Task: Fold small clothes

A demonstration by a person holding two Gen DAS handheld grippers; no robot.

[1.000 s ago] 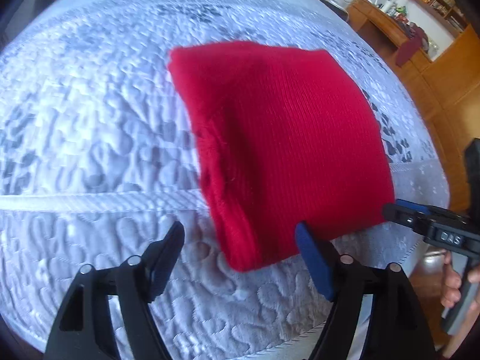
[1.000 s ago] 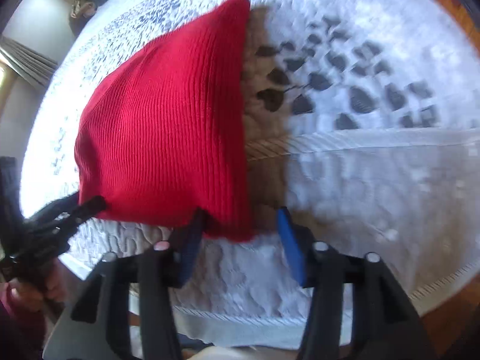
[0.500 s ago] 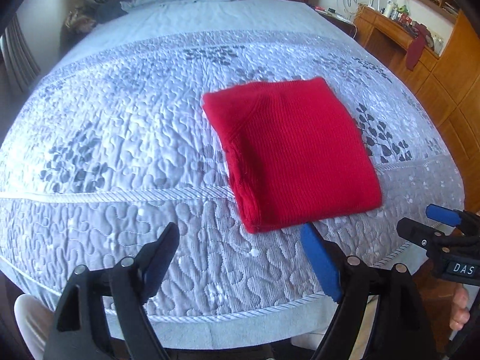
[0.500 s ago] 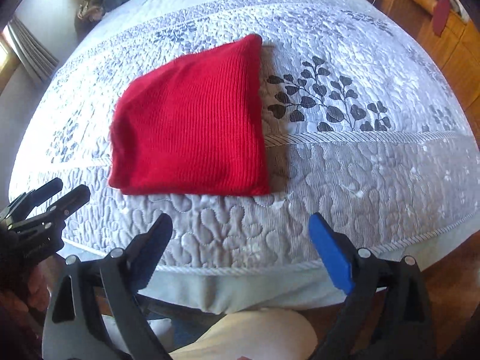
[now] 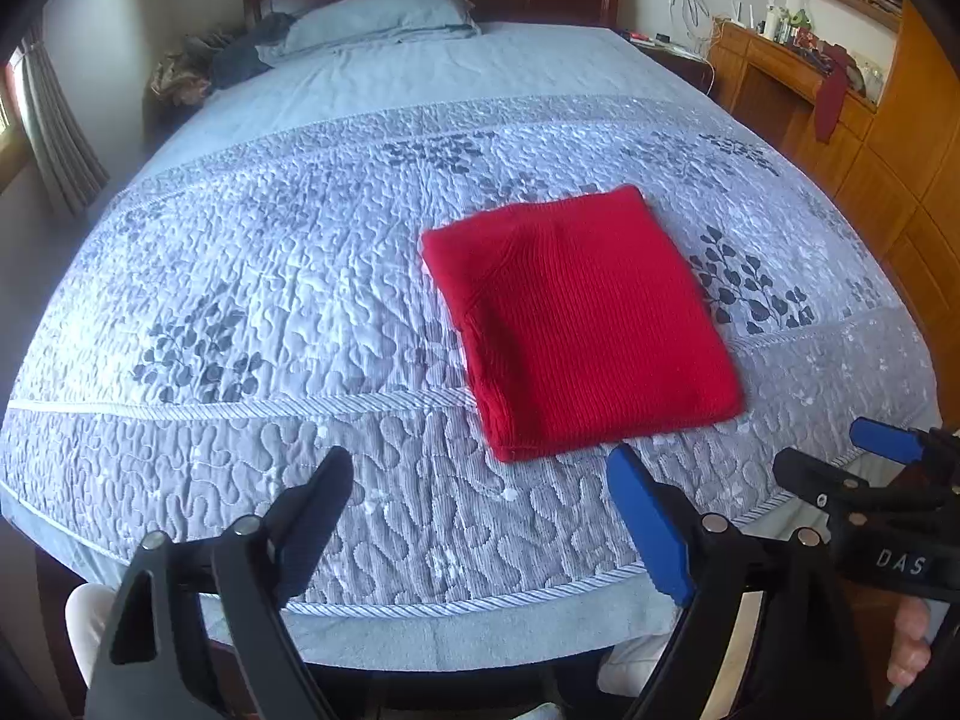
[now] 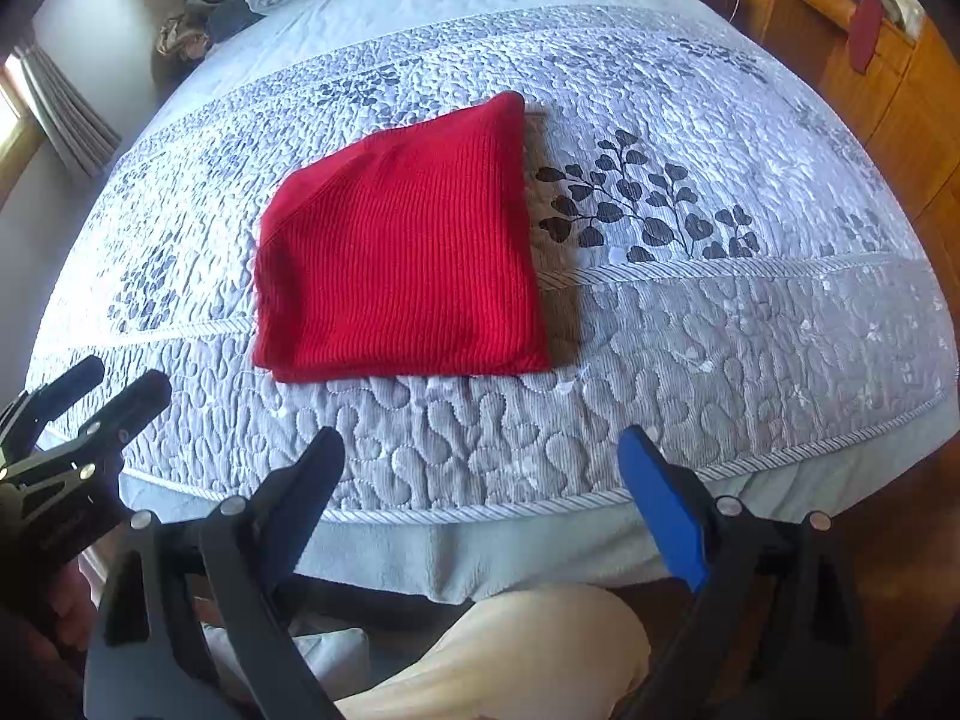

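Observation:
A red knit garment (image 5: pixel 579 324) lies folded into a neat rectangle on the quilted grey bedspread (image 5: pixel 270 300); it also shows in the right wrist view (image 6: pixel 402 258). My left gripper (image 5: pixel 480 480) is open and empty, held back near the bed's front edge, short of the garment. My right gripper (image 6: pixel 480 456) is open and empty, also back at the front edge. The right gripper shows at the right of the left wrist view (image 5: pixel 840 462), and the left gripper at the left of the right wrist view (image 6: pixel 114 384).
A pillow (image 5: pixel 372 18) and a pile of dark clothes (image 5: pixel 234 60) lie at the headboard end. A wooden dresser and cabinets (image 5: pixel 852 120) stand along the right. A curtain (image 5: pixel 54 132) hangs at the left. The person's knee (image 6: pixel 510 654) is below the bed edge.
Both grippers have pulled back from the garment's near corners toward the bed's front edge and opened wider. The folded garment stays flat on the bed.

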